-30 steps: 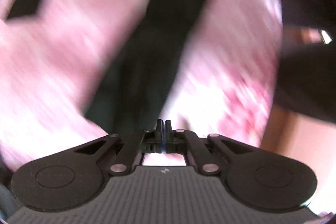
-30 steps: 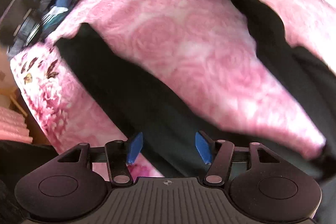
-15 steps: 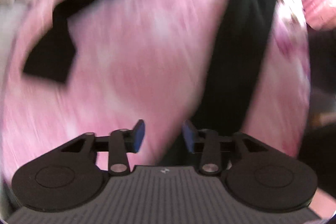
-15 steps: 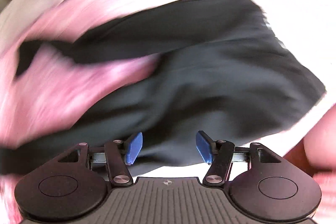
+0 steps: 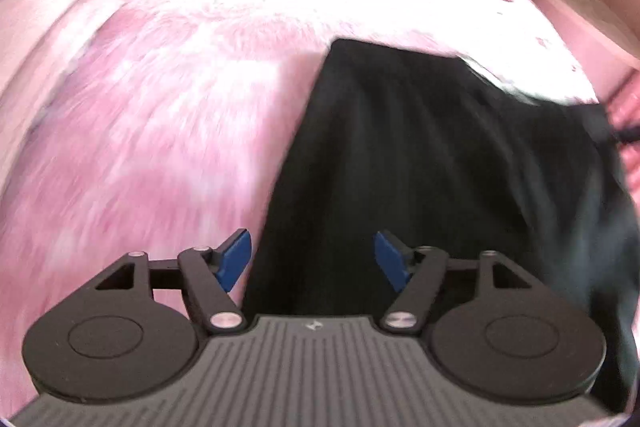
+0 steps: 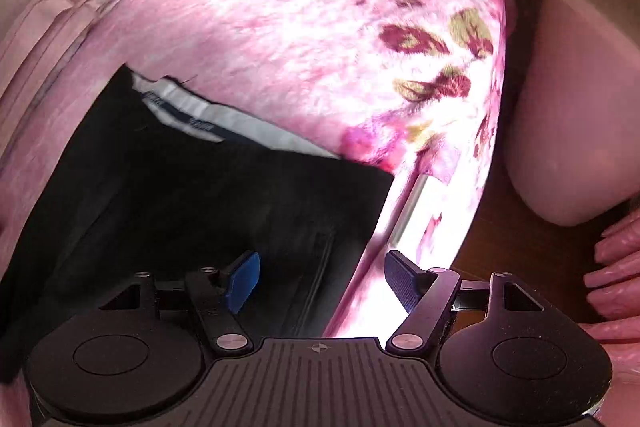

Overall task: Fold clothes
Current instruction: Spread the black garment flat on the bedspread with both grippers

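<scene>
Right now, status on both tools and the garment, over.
Left tool open, just widened, empty. Right tool open, just widened, empty. Black fabric garment flat on pink floral blanket. Nothing in the way.

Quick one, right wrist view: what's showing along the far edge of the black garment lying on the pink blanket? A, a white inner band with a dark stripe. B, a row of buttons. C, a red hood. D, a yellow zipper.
A: the black garment has a white inner band with a dark stripe along its far edge, against the pink blanket.
</scene>
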`<action>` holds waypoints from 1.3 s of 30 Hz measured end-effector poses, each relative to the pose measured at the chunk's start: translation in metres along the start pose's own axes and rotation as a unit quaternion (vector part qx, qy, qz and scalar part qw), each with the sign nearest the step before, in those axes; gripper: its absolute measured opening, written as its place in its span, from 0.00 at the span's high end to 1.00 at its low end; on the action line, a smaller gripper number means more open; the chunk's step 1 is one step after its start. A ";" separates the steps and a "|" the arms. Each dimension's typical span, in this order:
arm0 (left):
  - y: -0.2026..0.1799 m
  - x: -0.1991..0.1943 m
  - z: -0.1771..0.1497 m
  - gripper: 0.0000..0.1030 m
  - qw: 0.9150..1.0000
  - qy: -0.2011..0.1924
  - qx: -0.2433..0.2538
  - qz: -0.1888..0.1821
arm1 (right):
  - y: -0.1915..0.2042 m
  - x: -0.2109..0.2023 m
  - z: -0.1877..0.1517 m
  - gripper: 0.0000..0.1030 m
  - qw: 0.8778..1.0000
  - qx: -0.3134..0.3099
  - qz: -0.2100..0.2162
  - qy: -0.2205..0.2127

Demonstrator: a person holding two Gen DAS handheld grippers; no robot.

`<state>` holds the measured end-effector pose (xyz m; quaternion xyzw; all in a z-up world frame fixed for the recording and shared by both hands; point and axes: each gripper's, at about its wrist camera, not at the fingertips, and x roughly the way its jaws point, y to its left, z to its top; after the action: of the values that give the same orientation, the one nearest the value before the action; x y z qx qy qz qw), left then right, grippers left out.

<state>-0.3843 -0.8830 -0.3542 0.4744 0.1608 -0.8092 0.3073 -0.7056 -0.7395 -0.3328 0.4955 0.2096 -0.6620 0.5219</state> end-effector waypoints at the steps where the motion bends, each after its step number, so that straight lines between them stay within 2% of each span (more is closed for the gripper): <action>1: 0.003 0.017 0.012 0.37 1.000 0.003 0.000 -0.005 | -0.002 0.002 0.000 0.19 1.000 0.008 0.008 -0.005; 4: 0.011 0.058 0.041 0.37 0.999 0.013 -0.010 -0.028 | 0.001 0.001 -0.003 0.17 1.000 0.014 0.017 -0.013; 5: 0.013 0.069 0.048 0.37 0.999 0.013 -0.020 -0.039 | -0.003 0.001 -0.002 0.17 0.999 0.036 0.032 -0.012; 6: 0.015 0.077 0.052 0.42 0.998 0.016 -0.035 -0.058 | -0.006 0.000 -0.001 0.24 0.997 0.059 0.047 -0.011; 7: 0.018 0.084 0.056 0.46 0.995 0.024 -0.051 -0.080 | -0.009 -0.001 0.000 0.44 0.995 0.081 0.061 -0.010; 8: 0.018 0.091 0.058 0.56 0.993 0.036 -0.061 -0.095 | -0.009 0.000 0.002 0.50 0.994 0.092 0.061 -0.005; 9: 0.015 0.094 0.059 0.69 0.993 0.044 -0.057 -0.095 | -0.007 0.001 0.004 0.68 0.995 0.092 0.046 -0.002; 10: 0.012 0.094 0.060 0.77 0.994 0.048 -0.045 -0.086 | -0.006 0.003 0.006 0.75 0.995 0.087 0.040 0.003; 11: 0.012 0.091 0.062 0.92 0.995 0.051 -0.039 -0.080 | -0.006 0.006 0.009 0.78 0.996 0.082 0.037 0.010; 13: 0.020 0.075 0.068 0.92 0.995 0.040 -0.047 -0.075 | -0.004 0.001 0.019 0.94 0.996 0.076 0.048 0.012; 14: 0.026 0.062 0.073 0.92 0.997 0.024 -0.045 -0.064 | -0.003 -0.005 0.025 0.95 0.996 0.070 0.056 0.008; 17: 0.049 0.035 0.090 0.92 0.998 -0.017 -0.046 -0.042 | 0.006 -0.024 0.053 0.95 0.995 0.040 0.082 -0.027; 20: 0.059 0.043 0.110 0.93 0.998 -0.048 -0.046 -0.008 | 0.014 -0.023 0.076 0.95 0.993 0.026 0.093 -0.066; 22: 0.060 0.058 0.112 0.91 0.997 -0.046 -0.062 0.002 | 0.018 -0.008 0.088 0.94 0.993 0.013 0.087 -0.075; 24: 0.062 0.066 0.104 0.84 0.996 -0.036 -0.077 0.011 | 0.019 0.014 0.095 0.94 0.996 -0.003 0.072 -0.060; 25: 0.063 0.070 0.100 0.82 0.996 -0.030 -0.085 0.015 | 0.019 0.026 0.095 0.89 0.997 -0.014 0.060 -0.046; 26: 0.064 0.074 0.096 0.77 0.995 -0.025 -0.093 0.019 | 0.020 0.024 0.092 0.82 0.997 -0.026 0.045 -0.051; 27: 0.067 0.068 0.089 0.69 0.995 -0.025 -0.094 0.022 | 0.021 0.022 0.089 0.61 0.997 -0.037 0.030 -0.056; 28: 0.071 0.054 0.078 0.65 0.995 -0.030 -0.091 0.023 | 0.022 0.020 0.086 0.47 0.997 -0.048 0.015 -0.062; 29: 0.077 0.038 0.064 0.61 0.995 -0.030 -0.087 0.028 | 0.025 0.012 0.082 0.44 0.995 -0.062 -0.001 -0.074; 32: 0.103 -0.020 0.013 0.58 0.995 -0.016 -0.083 0.054 | 0.044 -0.007 0.063 0.43 0.993 -0.095 -0.009 -0.073; 34: 0.126 -0.066 -0.034 0.53 0.992 0.002 -0.092 0.086 | 0.069 -0.020 0.045 0.43 0.990 -0.126 0.008 -0.066; 36: 0.143 -0.108 -0.083 0.44 0.987 0.034 -0.085 0.134 | 0.105 -0.028 0.022 0.43 0.984 -0.163 0.047 -0.054; 38: 0.153 -0.147 -0.139 0.43 0.980 0.073 -0.072 0.169 | 0.142 -0.034 -0.001 0.43 0.975 -0.202 0.089 -0.037; 39: 0.156 -0.165 -0.169 0.43 0.978 0.092 -0.073 0.173 | 0.163 -0.033 -0.014 0.43 0.968 -0.222 0.110 -0.026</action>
<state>-0.1100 -0.8518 -0.2907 0.5434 0.1627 -0.6828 0.4605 -0.5541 -0.7717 -0.2707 0.3698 0.2816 -0.5499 0.6940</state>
